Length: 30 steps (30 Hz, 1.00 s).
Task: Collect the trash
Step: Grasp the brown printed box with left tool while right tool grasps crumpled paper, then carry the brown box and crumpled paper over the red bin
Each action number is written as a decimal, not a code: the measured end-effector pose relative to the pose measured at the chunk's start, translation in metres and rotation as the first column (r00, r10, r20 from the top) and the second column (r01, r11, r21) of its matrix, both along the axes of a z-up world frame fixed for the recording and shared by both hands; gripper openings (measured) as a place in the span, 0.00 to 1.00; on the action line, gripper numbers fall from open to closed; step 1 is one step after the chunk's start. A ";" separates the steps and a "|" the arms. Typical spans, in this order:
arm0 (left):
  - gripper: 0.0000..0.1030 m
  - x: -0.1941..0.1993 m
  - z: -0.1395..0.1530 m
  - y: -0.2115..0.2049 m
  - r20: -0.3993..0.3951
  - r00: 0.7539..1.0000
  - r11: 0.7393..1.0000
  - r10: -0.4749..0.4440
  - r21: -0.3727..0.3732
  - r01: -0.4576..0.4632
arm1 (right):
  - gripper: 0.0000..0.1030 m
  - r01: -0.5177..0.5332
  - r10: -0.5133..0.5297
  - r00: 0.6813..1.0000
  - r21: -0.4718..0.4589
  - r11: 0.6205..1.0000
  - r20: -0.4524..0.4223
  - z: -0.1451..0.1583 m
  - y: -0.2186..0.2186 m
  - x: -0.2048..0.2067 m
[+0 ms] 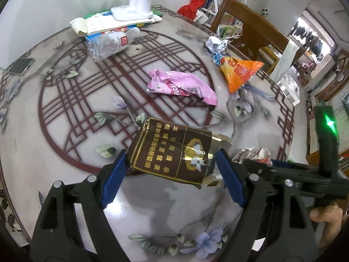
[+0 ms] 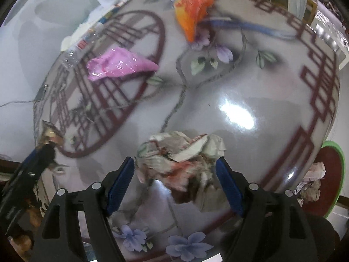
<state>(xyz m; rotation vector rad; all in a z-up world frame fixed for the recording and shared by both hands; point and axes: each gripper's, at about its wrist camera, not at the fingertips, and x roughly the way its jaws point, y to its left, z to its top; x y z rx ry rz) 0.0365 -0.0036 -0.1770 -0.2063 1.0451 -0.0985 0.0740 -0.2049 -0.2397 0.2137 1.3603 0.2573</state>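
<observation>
— Left tool: what's it on?
— Its blue pads sit against the two sides of a flattened brown-and-gold cigarette pack, clamped on it. The pack's long axis runs crosswise between the pads, tilted, its torn foil end toward the right.
— And the right tool?
— Spread wide around a crumpled paper wad on the counter; whether the pads actually press it, I cannot tell.
— What does each view add?
— The left wrist view alone shows the crushed clear bottle clearly, lying with its cap toward the far right, plus a white paper ball and a phone. The right wrist view alone shows a green-rimmed bin off the counter's right edge, with crumpled paper inside. Both show the pink wrapper and orange snack bag — well apart from either tool.
</observation>
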 end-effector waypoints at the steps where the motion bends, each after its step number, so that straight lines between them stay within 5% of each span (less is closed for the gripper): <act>1: 0.76 0.001 -0.001 0.000 -0.003 1.000 1.000 0.000 -0.002 0.000 | 0.72 0.002 -0.002 1.000 0.003 1.000 -0.004 -0.001 -0.001 0.001; 3: 0.76 0.001 -0.002 -0.001 -0.008 1.000 1.000 0.000 -0.005 0.000 | 0.71 -0.007 0.007 1.000 -0.004 1.000 -0.003 -0.001 0.000 0.002; 10: 0.76 -0.002 0.005 -0.001 0.012 1.000 1.000 0.008 -0.007 -0.008 | 0.26 -0.037 0.037 0.998 -0.003 0.999 0.044 0.007 0.003 -0.001; 30: 0.76 -0.018 0.080 -0.033 0.200 0.979 0.998 -0.045 0.041 0.038 | 0.26 0.023 -0.068 0.941 0.136 0.990 0.332 0.116 -0.041 -0.047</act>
